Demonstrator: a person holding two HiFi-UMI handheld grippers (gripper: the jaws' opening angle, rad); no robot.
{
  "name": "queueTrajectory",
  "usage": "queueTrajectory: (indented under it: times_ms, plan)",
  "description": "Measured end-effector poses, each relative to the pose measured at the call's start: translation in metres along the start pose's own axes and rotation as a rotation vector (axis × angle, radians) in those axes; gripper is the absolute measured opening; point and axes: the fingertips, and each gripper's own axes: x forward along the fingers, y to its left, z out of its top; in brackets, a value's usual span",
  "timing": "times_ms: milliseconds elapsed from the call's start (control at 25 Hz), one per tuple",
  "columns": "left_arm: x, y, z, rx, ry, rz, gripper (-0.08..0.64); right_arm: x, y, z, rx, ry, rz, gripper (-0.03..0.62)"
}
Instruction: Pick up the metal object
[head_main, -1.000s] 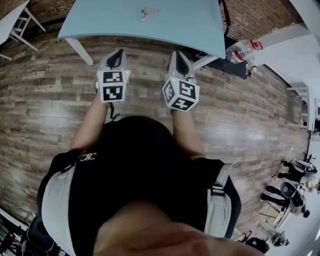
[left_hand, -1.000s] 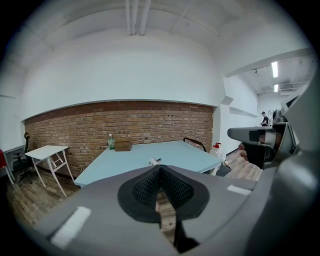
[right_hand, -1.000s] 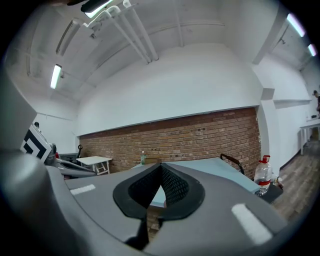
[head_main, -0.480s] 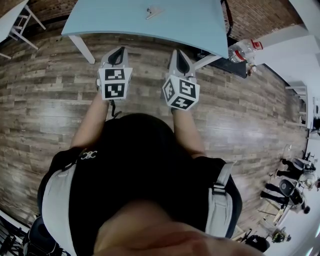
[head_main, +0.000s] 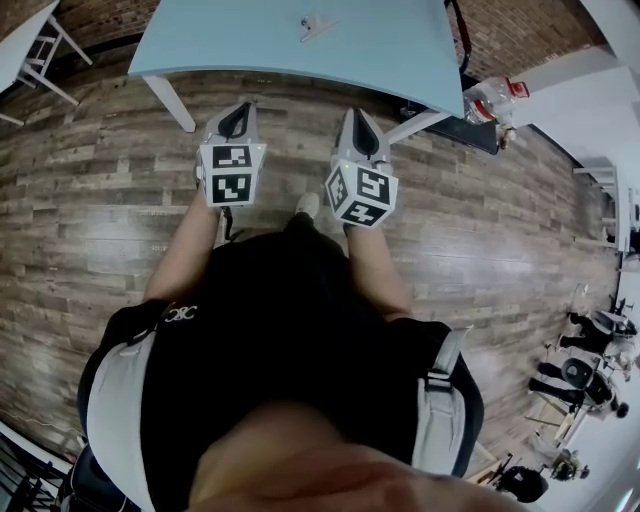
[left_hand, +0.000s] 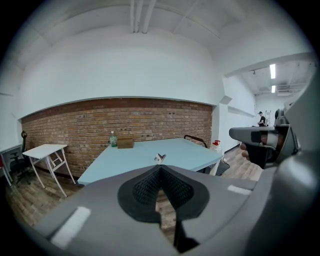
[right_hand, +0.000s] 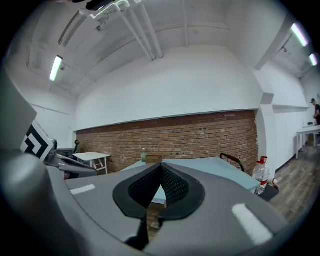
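Evidently neither tool is needed yet: the left gripper (head_main: 237, 110) and right gripper (head_main: 360, 120), jaws pressed together on nothing, are held just short of the table (head_main: 220, 40). Farther on, the metal object (head_main: 315, 24) lies untouched mid-table. Only square markers show on the grippers; no readable writing.

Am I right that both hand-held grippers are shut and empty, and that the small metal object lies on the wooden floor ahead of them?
Not quite: the head view shows the metal object lying on the light blue table instead. The left hand-held gripper and right hand-held gripper are indeed shut and empty.
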Motion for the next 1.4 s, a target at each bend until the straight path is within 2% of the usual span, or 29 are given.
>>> queueTrajectory:
  times_ms: [280, 600, 760, 880, 1120, 1400]
  plan:
    - [0.035, 0.009, -0.004, 0.025, 0.044, 0.021, -0.003, 0.027, -0.023, 0.006, 0.047, -0.014, -0.004, 0.014]
    - [0.098, 0.017, 0.027, 0.005, 0.051, 0.063, -0.003, 0.096, -0.059, 0.016, 0.035, 0.013, 0.022, 0.014]
    - [0.132, 0.011, 0.042, -0.003, 0.056, 0.077, -0.003, 0.127, -0.078, 0.014, 0.036, 0.039, 0.053, 0.014]
    - [0.154, -0.001, 0.05, 0.013, 0.067, 0.075, -0.003, 0.147, -0.097, 0.015, 0.074, 0.05, 0.069, 0.014]
    - [0.196, -0.018, 0.072, 0.051, 0.082, 0.088, -0.003, 0.188, -0.13, 0.014, 0.091, 0.062, 0.092, 0.014]
    - [0.229, -0.027, 0.084, 0.055, 0.112, 0.1, -0.002, 0.228, -0.144, 0.009, 0.127, 0.083, 0.144, 0.014]
